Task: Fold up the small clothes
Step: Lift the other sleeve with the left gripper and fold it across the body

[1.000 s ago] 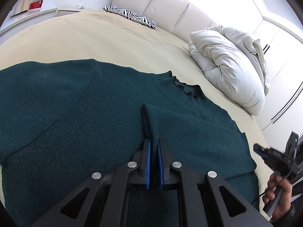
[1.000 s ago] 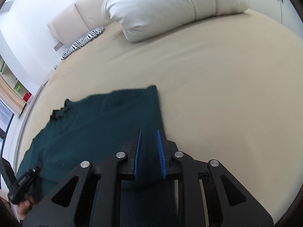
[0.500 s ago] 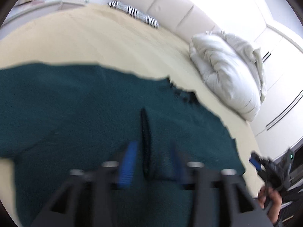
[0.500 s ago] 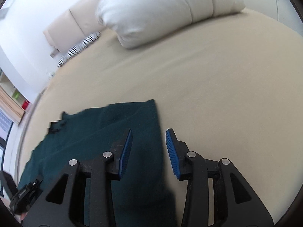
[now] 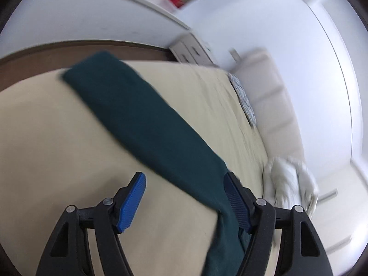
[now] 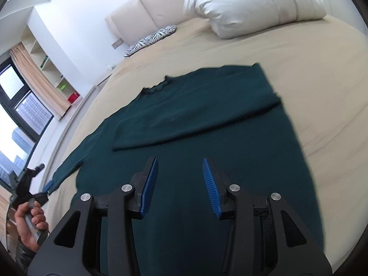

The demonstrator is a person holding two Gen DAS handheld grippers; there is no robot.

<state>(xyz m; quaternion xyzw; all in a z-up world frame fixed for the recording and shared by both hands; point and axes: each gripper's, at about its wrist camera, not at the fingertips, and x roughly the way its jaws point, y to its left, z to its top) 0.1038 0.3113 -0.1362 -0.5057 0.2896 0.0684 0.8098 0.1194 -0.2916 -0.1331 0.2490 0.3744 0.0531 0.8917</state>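
- Broadly spread on the beige bed [image 6: 310, 53]: a dark green sweater [image 6: 207, 161], lying flat, frilled neckline toward the headboard [image 6: 147, 9].
- Folded across the chest from the right shoulder: one sleeve [image 6: 184, 126], its cuff end landing near the sweater's middle.
- Stretched out toward the bed's left edge: the other sleeve [image 5: 147, 124], long and straight in the left wrist view, its far end hanging just over the mattress edge.
- Left claw [image 5: 186, 202]: released, blue pads spread wide, gripping nothing; right pad touching the edge of the outstretched sleeve, left pad over bare sheet.
- Seen also from the right wrist view at far lower left: the left claw [image 6: 41, 189] beside the sleeve cuff, with the holding hand [image 6: 30, 223] below it.
- Right claw [image 6: 180, 188]: released too, pads well apart, hovering over the sweater's lower body; contact with the knit impossible to tell.
- White pillow [image 6: 248, 4] bunched at the head of the bed, well apart from the sweater.
- Zebra-print cushion [image 6: 151, 39] against the headboard, apart from the neckline.
- Heavily motion-blurred left wrist view: wall, shelving and a nightstand [image 5: 191, 50] only roughly legible.
- Window [image 6: 20, 115] with a beige curtain [image 6: 39, 78] at far left of the right wrist view.
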